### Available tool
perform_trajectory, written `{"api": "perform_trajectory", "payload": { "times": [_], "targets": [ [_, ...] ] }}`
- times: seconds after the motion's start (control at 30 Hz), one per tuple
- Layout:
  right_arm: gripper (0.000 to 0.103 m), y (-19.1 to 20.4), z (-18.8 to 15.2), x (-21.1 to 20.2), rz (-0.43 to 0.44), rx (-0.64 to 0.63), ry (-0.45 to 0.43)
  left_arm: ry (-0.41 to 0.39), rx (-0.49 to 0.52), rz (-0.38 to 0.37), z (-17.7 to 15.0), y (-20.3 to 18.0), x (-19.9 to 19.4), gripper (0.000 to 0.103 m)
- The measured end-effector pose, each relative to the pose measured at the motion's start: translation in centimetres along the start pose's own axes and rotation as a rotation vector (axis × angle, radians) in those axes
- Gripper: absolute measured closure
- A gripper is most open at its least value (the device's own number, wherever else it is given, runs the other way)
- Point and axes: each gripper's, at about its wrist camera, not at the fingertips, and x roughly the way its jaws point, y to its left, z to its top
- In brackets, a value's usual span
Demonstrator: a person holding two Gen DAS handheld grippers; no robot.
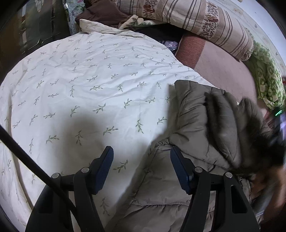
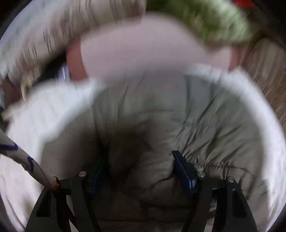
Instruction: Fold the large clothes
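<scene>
Left gripper (image 1: 142, 157) up close, jaws spread wide with nothing between them, poised above the bed where the leaf-print sheet (image 1: 85, 85) meets the edge of the jacket (image 1: 193, 110). A black cable (image 1: 32, 164) cuts across the lower left corner of that view. Just past the right-hand finger, the grey-olive quilted jacket lies on the sheet at the right side, one padded flap folded over on itself, and part of it smears into a dark blur toward the right edge.

Over to the right wrist view, and it is heavily blurred. The right gripper (image 2: 139, 166) has a thick bunch of the jacket (image 2: 160, 110) between its jaws; the blue pad on the right finger (image 2: 184, 169) presses against the padding, while the left finger sits in shadow against the fabric, so the jaws look closed in on the jacket around that bulky fold. The pale sheet (image 2: 44, 116) rings the jacket on both sides.

Further back in the left view, a pinkish-brown blanket (image 1: 218, 62) covers the bed beyond the sheet. Behind it a striped, floral-banded pillow (image 1: 196, 19) lies along the far side, with a green-patterned cloth (image 1: 266, 78) bunched at the right and a brown cloth (image 1: 103, 12) heaped at the top.
</scene>
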Motion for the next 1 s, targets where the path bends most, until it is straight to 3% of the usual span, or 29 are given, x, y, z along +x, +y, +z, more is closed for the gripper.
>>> {"api": "perform_trajectory", "payload": {
  "times": [0.1, 0.2, 0.3, 0.37, 0.43, 0.5, 0.6, 0.63, 0.87, 1.0],
  "targets": [
    [0.024, 1.4, -1.6, 0.8, -0.083, -0.093, -0.067, -0.005, 0.013, 0.014, -0.1, -0.4, 0.1, 0.038],
    [0.027, 0.3, -0.2, -1.4, -0.019, -0.039, -0.038, 0.007, 0.014, 0.013, -0.3, -0.4, 0.2, 0.038],
    [0.027, -2.0, 0.1, -6.9, 0.089, 0.015, -0.156, 0.003, 0.006, 0.016, -0.3, -0.4, 0.2, 0.038],
    [0.027, -3.5, -0.1, -9.2, 0.084, 0.034, -0.218, 0.004, 0.008, 0.019, -0.3, -0.5, 0.2, 0.038],
    [0.026, -5.5, -1.0, -10.3, 0.013, 0.056, -0.259, 0.013, 0.015, 0.016, -0.5, -0.6, 0.4, 0.038],
    [0.026, -6.7, -1.4, -8.7, -0.050, 0.051, -0.213, 0.020, 0.028, 0.017, -0.7, -1.0, 0.5, 0.038],
    [0.026, -8.8, -2.7, -3.2, -0.086, 0.030, -0.012, 0.017, 0.047, 0.023, -0.8, -1.3, 0.4, 0.038],
    [0.026, -9.1, -3.2, -3.4, -0.088, 0.027, -0.034, 0.016, 0.049, 0.024, -0.9, -1.3, 0.3, 0.038],
    [0.026, -7.4, -8.3, -12.8, -0.058, -0.095, -0.180, 0.000, 0.073, 0.032, -1.2, -2.0, -0.2, 0.038],
    [0.020, -10.4, -13.2, -18.0, -0.005, -0.107, -0.219, -0.004, 0.099, 0.035, -2.6, -2.9, -0.7, 0.038]
  ]
}}
